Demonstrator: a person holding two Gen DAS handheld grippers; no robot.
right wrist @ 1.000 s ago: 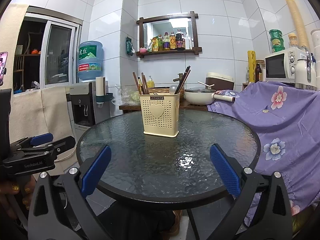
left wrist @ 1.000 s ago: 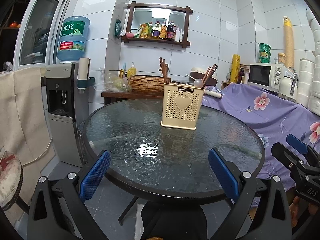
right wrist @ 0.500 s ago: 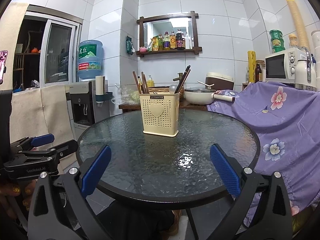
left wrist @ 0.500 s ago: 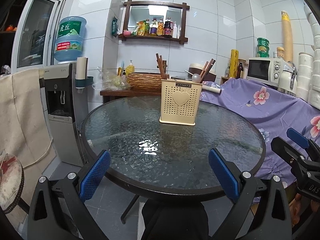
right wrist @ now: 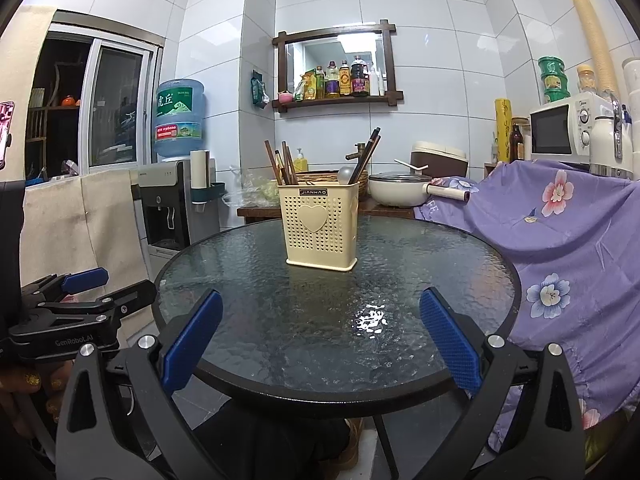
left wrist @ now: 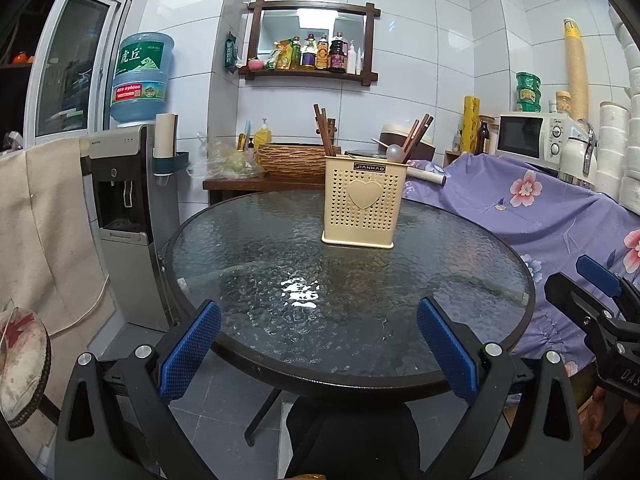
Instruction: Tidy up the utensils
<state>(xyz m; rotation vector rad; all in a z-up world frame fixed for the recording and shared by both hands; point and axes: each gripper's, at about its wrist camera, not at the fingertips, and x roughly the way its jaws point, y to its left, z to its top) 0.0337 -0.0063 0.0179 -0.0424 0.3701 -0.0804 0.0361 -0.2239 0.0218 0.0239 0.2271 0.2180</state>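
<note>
A cream perforated utensil holder (left wrist: 363, 201) with a heart on its front stands upright on the round glass table (left wrist: 260, 256). It also shows in the right wrist view (right wrist: 319, 226). Brown chopsticks (left wrist: 323, 130) and a grey spoon (left wrist: 395, 152) stick out of it. My left gripper (left wrist: 318, 348) is open and empty, at the table's near edge. My right gripper (right wrist: 320, 344) is open and empty too, at the near edge. Each gripper shows at the side of the other's view.
A water dispenser (left wrist: 128, 208) stands left of the table. A purple floral cloth (left wrist: 532, 208) covers a counter at the right, with a microwave (left wrist: 528, 136) on it. A white pot (right wrist: 400, 190) and a woven basket (left wrist: 292, 158) sit behind.
Both views have shifted only slightly; the left gripper's view tilted up a little. The holder has not moved and both grippers stay open.
</note>
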